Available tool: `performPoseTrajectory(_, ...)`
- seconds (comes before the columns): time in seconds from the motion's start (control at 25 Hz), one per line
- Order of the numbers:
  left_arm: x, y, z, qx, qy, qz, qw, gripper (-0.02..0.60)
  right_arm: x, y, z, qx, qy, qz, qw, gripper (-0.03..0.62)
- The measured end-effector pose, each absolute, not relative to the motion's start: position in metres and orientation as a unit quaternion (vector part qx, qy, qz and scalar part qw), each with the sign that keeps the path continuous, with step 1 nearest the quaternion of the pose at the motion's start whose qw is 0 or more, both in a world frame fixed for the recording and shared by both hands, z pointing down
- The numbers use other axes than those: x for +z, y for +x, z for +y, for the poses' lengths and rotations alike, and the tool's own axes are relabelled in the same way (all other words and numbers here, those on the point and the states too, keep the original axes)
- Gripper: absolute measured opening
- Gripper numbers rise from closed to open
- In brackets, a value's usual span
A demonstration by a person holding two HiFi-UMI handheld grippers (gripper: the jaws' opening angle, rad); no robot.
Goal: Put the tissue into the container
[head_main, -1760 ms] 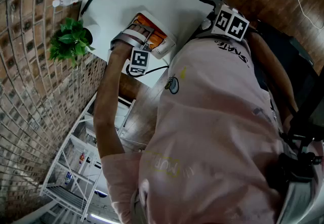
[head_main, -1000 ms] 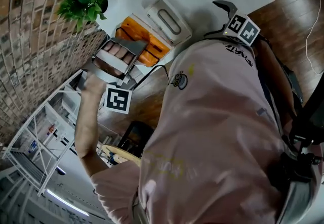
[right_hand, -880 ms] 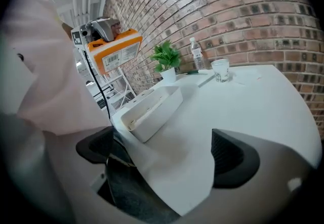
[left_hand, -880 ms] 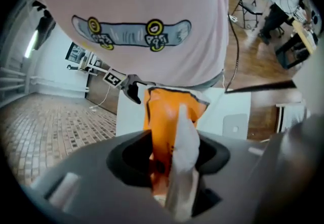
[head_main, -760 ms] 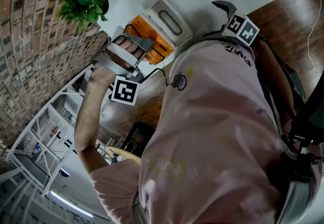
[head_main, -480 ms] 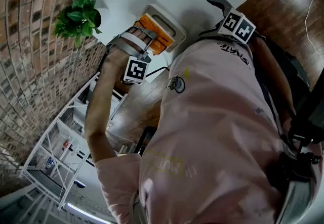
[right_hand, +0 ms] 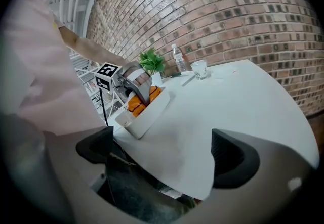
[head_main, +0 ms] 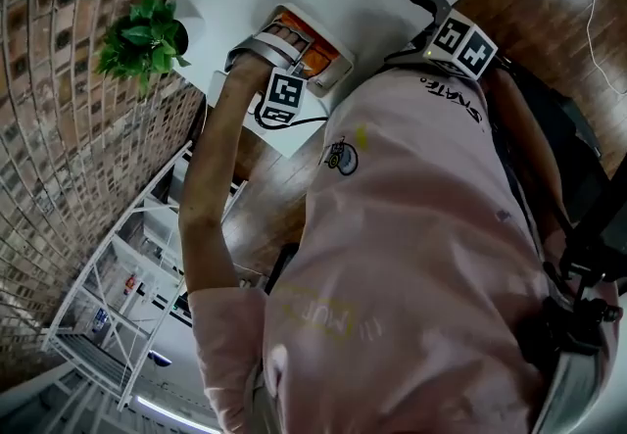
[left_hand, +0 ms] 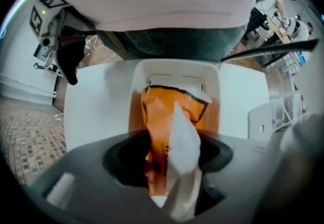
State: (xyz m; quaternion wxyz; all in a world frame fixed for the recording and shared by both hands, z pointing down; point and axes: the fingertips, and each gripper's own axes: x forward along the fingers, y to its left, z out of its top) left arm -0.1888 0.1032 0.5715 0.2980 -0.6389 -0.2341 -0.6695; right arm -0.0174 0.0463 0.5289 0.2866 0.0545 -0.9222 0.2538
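Note:
An orange tissue pack (left_hand: pixel 162 117) with a white tissue (left_hand: pixel 183 142) sticking out of it sits inside the white container (left_hand: pixel 174 69). My left gripper (left_hand: pixel 172 187) is shut on the pack's near end. In the head view, the left gripper (head_main: pixel 277 48) sits over the container (head_main: pixel 331 72) at the table's near edge, with the orange tissue pack (head_main: pixel 312 52) showing beside it. My right gripper (right_hand: pixel 162 152) is open and holds nothing, near my body above the table edge. From there I see the container (right_hand: pixel 147 114) and the left gripper (right_hand: pixel 132 85) on it.
On the white table (right_hand: pixel 228 101) a potted plant (right_hand: pixel 152 60), a water bottle (right_hand: pixel 177 58) and a cup (right_hand: pixel 200 70) stand near the brick wall. A white metal rack (head_main: pixel 147 295) stands off the table's left side. My body is close against the table's near edge.
My left gripper has swung from off the table's left edge back over the container, bringing the orange pack down into it. The right gripper has barely moved.

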Motion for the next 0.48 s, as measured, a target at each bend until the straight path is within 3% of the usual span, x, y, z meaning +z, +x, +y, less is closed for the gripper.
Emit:
performPoseTrajectory(0.08,0.56,-0.192,0.098,-0.676,-0.642,-0.198,0.302,0.279,0.526,-0.02,0.048,0.248,0.043,-0.928,0.276,0.591)
performPoseTrajectory(0.2,0.534,-0.205,0.09,-0.697,-0.632,-0.132,0.312,0.403,0.518,-0.023,0.047,0.249,0.027,-0.935,0.25,0.591)
performPoseTrajectory(0.36,0.489,-0.228,0.098,-0.715,-0.64,-0.032,0.279,0.41,0.517,-0.02,0.04,0.267,0.024,-0.932,0.243,0.591)
performPoseTrajectory(0.48,0.438,-0.241,0.1,-0.698,-0.661,0.127,0.244,0.407,0.522,-0.021,0.042,0.253,0.016,-0.932,0.258,0.592)
